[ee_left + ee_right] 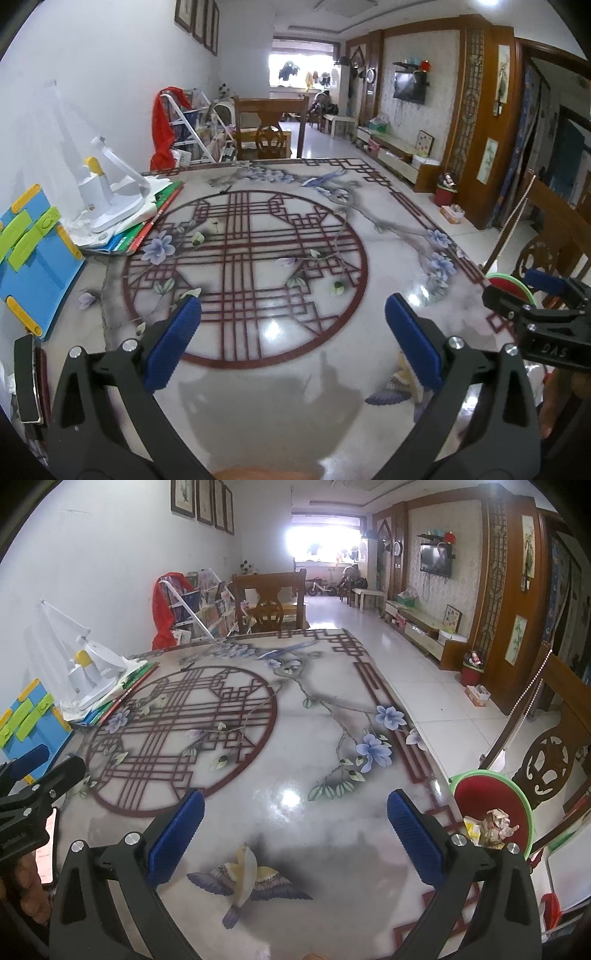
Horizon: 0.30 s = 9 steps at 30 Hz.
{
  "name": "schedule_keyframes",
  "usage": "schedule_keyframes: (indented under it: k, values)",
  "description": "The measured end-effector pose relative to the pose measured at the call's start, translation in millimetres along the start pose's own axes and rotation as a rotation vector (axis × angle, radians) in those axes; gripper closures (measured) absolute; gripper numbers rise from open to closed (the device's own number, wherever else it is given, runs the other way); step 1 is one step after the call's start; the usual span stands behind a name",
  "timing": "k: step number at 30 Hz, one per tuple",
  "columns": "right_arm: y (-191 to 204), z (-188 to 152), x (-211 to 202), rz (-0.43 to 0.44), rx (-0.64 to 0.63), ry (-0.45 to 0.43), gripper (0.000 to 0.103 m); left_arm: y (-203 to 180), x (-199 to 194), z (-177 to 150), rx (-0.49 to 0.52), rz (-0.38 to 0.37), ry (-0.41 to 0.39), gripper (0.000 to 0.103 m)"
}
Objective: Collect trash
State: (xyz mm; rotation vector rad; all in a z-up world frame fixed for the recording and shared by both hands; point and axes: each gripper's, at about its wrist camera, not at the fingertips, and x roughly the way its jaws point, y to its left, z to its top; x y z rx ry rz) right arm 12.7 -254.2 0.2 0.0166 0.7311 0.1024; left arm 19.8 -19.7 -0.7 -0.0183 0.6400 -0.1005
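Observation:
A green-rimmed red bin (491, 801) stands off the table's right edge, with crumpled paper trash (493, 827) lying in it. In the left wrist view only a slice of the bin (511, 286) shows behind the right gripper's body. My left gripper (293, 341) is open and empty, low over the patterned table (258, 240). My right gripper (295, 830) is open and empty over the table's right part, just left of the bin. I see no loose trash on the table top.
A white desk lamp (107, 192) stands on books at the table's left, beside a blue board (33, 254). A phone (48, 849) lies near the left edge. Wooden chairs stand at the far end (269, 605) and at the right (550, 760).

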Motion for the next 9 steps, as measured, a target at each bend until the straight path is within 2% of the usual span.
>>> schedule_keyframes:
  k: [9]
  values:
    - [0.4, -2.1, 2.0, 0.0, -0.002, 0.002, 0.007, -0.6, 3.6, -0.3, 0.002, 0.043, 0.014, 0.005]
